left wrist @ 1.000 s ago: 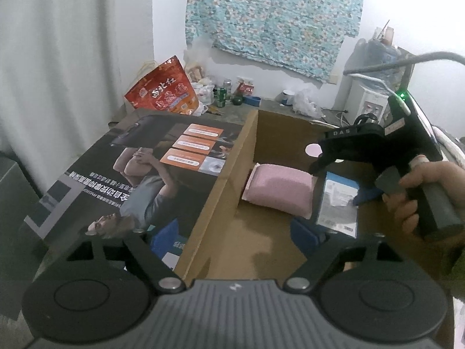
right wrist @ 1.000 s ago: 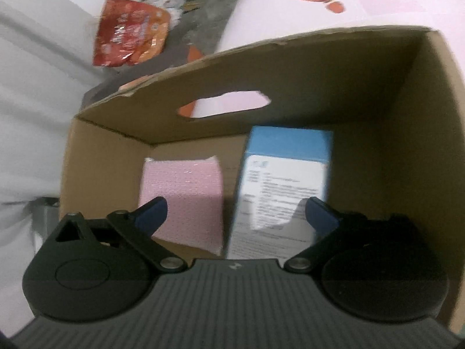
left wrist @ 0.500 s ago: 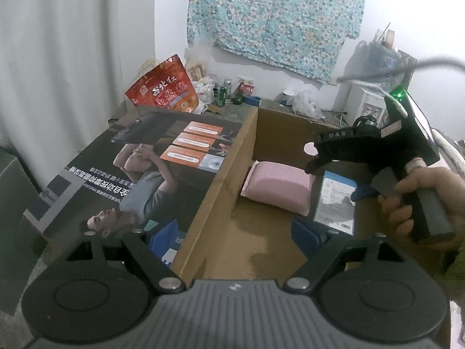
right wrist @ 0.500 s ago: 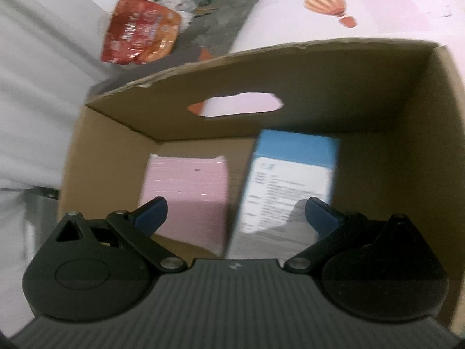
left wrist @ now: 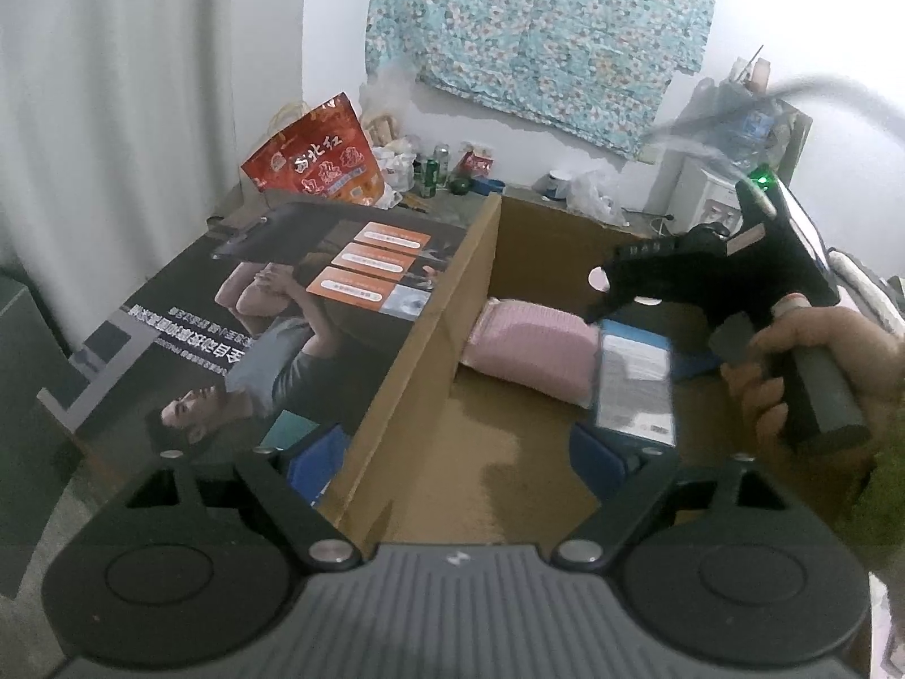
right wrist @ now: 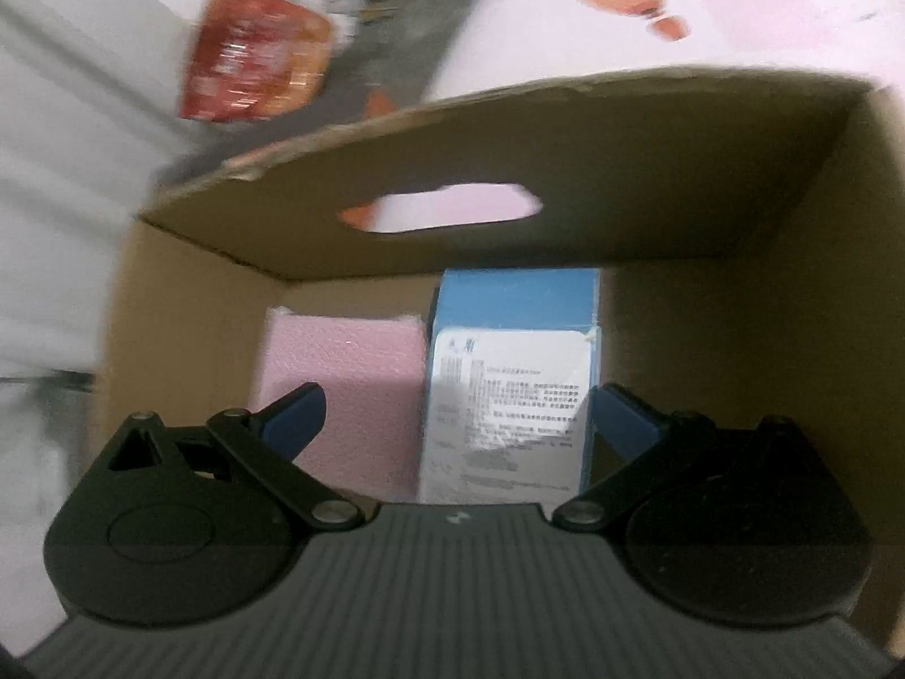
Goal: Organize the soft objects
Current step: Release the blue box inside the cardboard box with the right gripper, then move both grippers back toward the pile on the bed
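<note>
Left wrist view: an open cardboard box [left wrist: 526, 452] is seen from above, its printed flap [left wrist: 283, 311] folded out to the left. A pink pad [left wrist: 531, 348] lies on the box floor against the far wall. Just beside it, on its right, lies a blue pack [left wrist: 636, 382] with a white label. The right gripper [left wrist: 639, 328], held in a hand [left wrist: 814, 362], hangs above the pack; its jaws are spread and nothing is held. The left gripper [left wrist: 464, 452] straddles the box's near-left wall, one blue finger outside, one inside; its jaws are wide apart and empty.

Right wrist view: the image is blurred. The pad [right wrist: 345, 385] and the pack [right wrist: 509, 390] are seen side by side, touching or nearly so, below a wall with a handle hole [right wrist: 441, 212]. The right gripper [right wrist: 452, 413] frames the pack, with the left finger over the pad.

Judged risks: because the two items sit so close, the pad's edge could be pinched along with the pack if a grasp is made. Being soft, either item could sag or slip out of a shallow grip. The box wall could be knocked by the left gripper and the box shifted.
</note>
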`<action>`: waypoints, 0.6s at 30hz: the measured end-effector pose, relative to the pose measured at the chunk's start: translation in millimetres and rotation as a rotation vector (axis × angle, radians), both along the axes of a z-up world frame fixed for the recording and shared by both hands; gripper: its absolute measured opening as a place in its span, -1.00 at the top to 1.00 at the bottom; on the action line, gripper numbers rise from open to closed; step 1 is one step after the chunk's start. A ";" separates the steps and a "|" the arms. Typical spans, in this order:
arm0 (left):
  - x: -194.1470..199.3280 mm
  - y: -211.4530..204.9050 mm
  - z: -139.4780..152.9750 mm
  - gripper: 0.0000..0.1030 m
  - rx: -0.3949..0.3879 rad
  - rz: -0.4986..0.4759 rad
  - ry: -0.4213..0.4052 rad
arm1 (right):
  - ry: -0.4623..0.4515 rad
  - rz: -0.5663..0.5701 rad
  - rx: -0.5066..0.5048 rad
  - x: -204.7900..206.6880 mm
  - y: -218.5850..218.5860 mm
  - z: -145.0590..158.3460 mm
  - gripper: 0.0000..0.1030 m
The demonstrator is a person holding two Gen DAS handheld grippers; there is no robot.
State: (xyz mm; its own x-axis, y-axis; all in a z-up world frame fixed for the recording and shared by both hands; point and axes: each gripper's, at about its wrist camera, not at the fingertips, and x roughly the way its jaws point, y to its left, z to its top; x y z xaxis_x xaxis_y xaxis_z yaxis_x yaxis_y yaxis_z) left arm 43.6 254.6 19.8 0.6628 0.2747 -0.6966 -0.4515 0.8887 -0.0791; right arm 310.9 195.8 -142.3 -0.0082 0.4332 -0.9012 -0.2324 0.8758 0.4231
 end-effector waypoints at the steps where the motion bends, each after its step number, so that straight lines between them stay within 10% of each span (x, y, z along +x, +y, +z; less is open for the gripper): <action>1: -0.1 -0.3 -0.5 -0.72 -0.001 -0.002 0.002 | -0.001 -0.010 0.001 0.0 -0.9 -0.3 -0.99; 9: -5.4 -0.2 0.7 -0.72 -0.022 0.001 -0.002 | 0.001 -0.036 0.089 -0.9 -16.7 16.4 -0.98; 18: -28.6 -18.9 21.5 -0.82 -0.009 -0.074 -0.130 | -0.215 0.071 0.393 -28.9 -102.3 149.9 -0.98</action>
State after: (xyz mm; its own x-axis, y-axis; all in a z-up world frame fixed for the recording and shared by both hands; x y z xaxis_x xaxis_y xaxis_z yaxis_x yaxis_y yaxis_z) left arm 15.0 235.7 41.3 0.7659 0.2156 -0.6058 -0.3702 0.9181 -0.1413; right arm 282.0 93.5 7.5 0.1191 0.7481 -0.6528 -0.4051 0.6369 0.6560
